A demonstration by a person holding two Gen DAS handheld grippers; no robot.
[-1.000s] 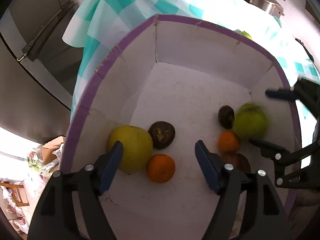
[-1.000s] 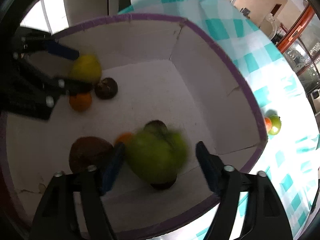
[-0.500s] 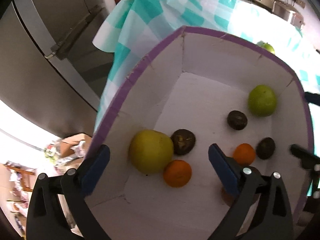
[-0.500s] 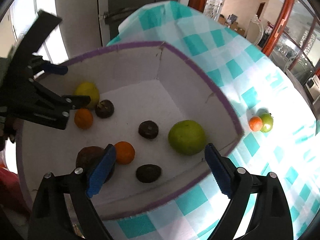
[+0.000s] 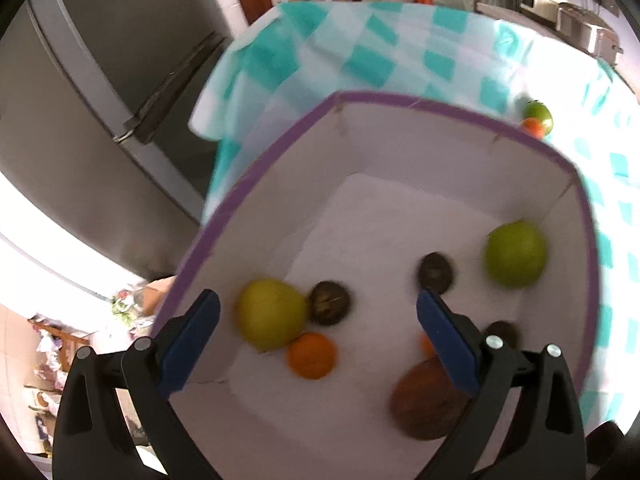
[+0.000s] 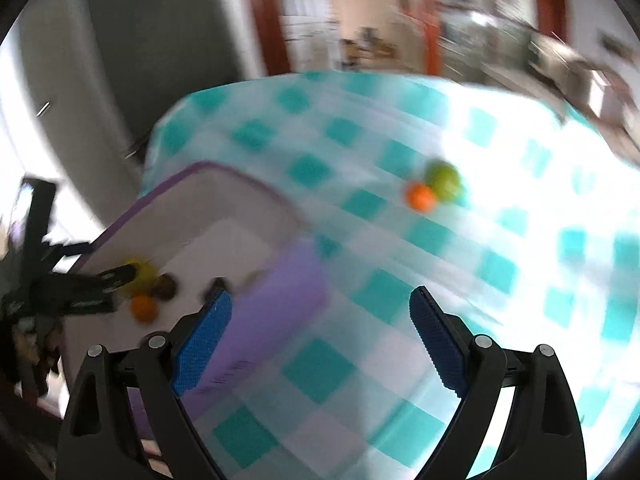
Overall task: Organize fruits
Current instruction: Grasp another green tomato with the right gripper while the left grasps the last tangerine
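Swung off the box (image 6: pixel 192 216), right claw (image 6: pixel 320 332) faces two distant fruits (image 6: pixel 434 186).

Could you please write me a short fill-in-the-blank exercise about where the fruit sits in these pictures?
1. The rim of the white box is edged in ____ tape.
2. Outside the box, a small orange fruit lies beside a ____ fruit on the checked tablecloth.
3. The jaws of the right gripper are ____, with nothing between them.
4. In the box, the yellow fruit touches a dark brown fruit and an ____ one.

Missing words: purple; green; open; orange
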